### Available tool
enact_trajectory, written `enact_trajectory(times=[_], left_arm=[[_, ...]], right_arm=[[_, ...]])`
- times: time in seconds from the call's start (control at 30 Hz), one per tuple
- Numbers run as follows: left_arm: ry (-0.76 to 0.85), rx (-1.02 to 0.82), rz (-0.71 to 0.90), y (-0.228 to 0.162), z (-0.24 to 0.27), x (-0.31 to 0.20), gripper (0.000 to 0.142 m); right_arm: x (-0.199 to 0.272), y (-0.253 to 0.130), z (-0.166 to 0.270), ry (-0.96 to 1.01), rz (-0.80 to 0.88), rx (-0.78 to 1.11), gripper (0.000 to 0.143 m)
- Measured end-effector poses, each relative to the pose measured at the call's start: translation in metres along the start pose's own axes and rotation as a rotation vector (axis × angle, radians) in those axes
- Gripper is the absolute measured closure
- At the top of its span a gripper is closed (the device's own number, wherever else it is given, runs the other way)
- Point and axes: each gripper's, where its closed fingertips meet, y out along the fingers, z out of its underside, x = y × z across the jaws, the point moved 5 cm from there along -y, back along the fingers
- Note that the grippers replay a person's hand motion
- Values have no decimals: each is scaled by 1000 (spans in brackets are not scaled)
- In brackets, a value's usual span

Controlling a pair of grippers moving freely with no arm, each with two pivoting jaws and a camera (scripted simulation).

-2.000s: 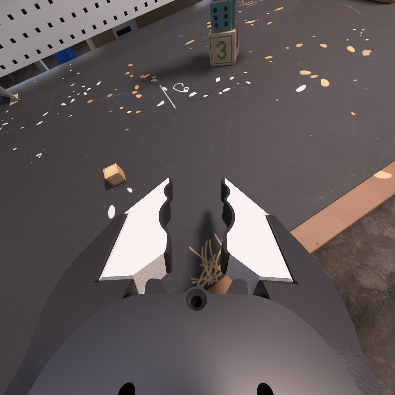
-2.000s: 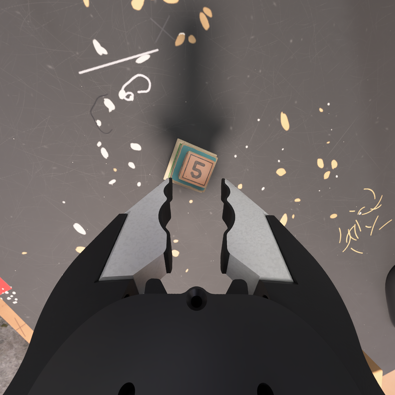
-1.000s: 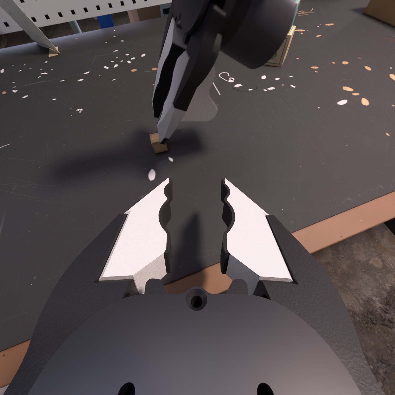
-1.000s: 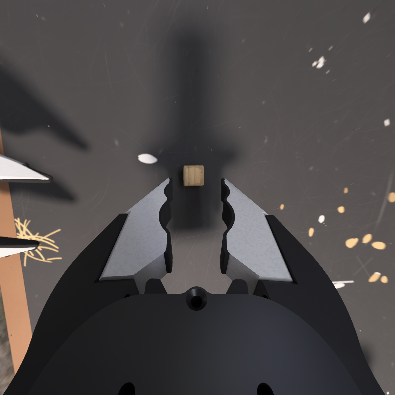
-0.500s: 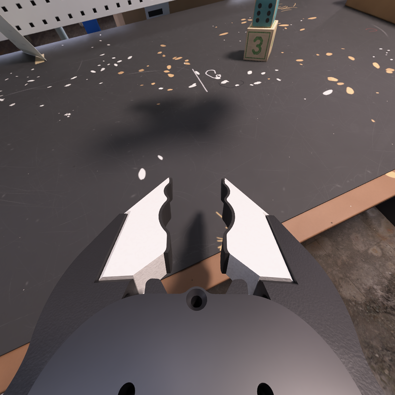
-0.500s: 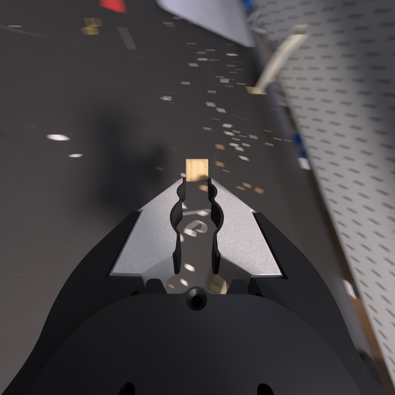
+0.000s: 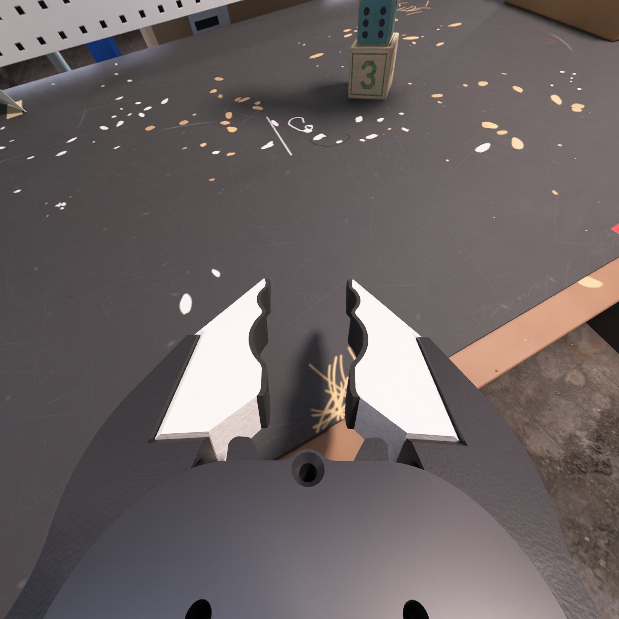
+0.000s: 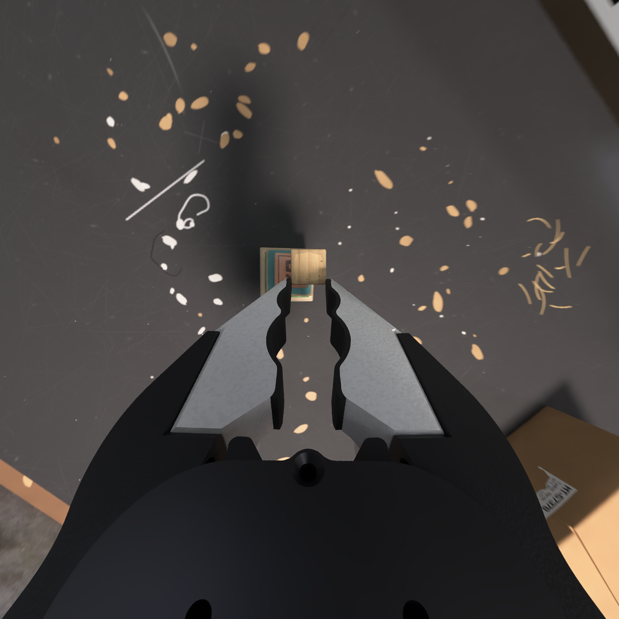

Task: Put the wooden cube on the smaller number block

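Note:
My right gripper [image 8: 308, 283] is shut on the small wooden cube [image 8: 308, 267], pinched between its fingertips. It points down over a stack of two blocks [image 8: 279, 268]; the cube covers the right part of the stack's top face. In the left wrist view the stack stands far back: a teal dotted block [image 7: 375, 21] on a cream number block with a green numeral [image 7: 370, 75]. My left gripper [image 7: 307, 284] is open and empty, low over the dark table [image 7: 335, 217] near its front edge. The right gripper does not show in the left wrist view.
A cardboard box [image 8: 576, 502] lies at the lower right of the right wrist view and shows at the far right in the left wrist view [image 7: 569, 16]. A white pegboard [image 7: 67, 23] stands at the back left. The table's tan front edge [image 7: 519, 338] runs beside my left gripper.
My right gripper closed on the wooden cube, lifted it off the table and carried it over the block stack. My left gripper stayed open and shifted only slightly.

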Motion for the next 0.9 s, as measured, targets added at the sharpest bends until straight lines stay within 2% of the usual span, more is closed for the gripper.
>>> enact_trajectory(times=[0.17,0.37,0.43,0.57,0.67,0.73,0.9], left_arm=[[8,2,13,2,-1,-3,97],[7,5,14,1,2,-2,97],[3,6,16,0,3,-1,97],[-1,1,7,-3,4,1,97],[-6,-21,-10,-4,1,4,97],[-9,-37,-26,-4,-1,5,97],[-46,-47,-26,0,-3,5,97]], right_arm=[[5,19,6,4,-29,46,123],[6,19,8,27,-57,40,122],[5,10,9,16,-24,15,110],[12,-34,13,0,66,-227,106],[39,-56,42,-2,148,-475,105],[68,-55,75,28,167,-585,105],[139,-27,159,201,175,-660,105]])
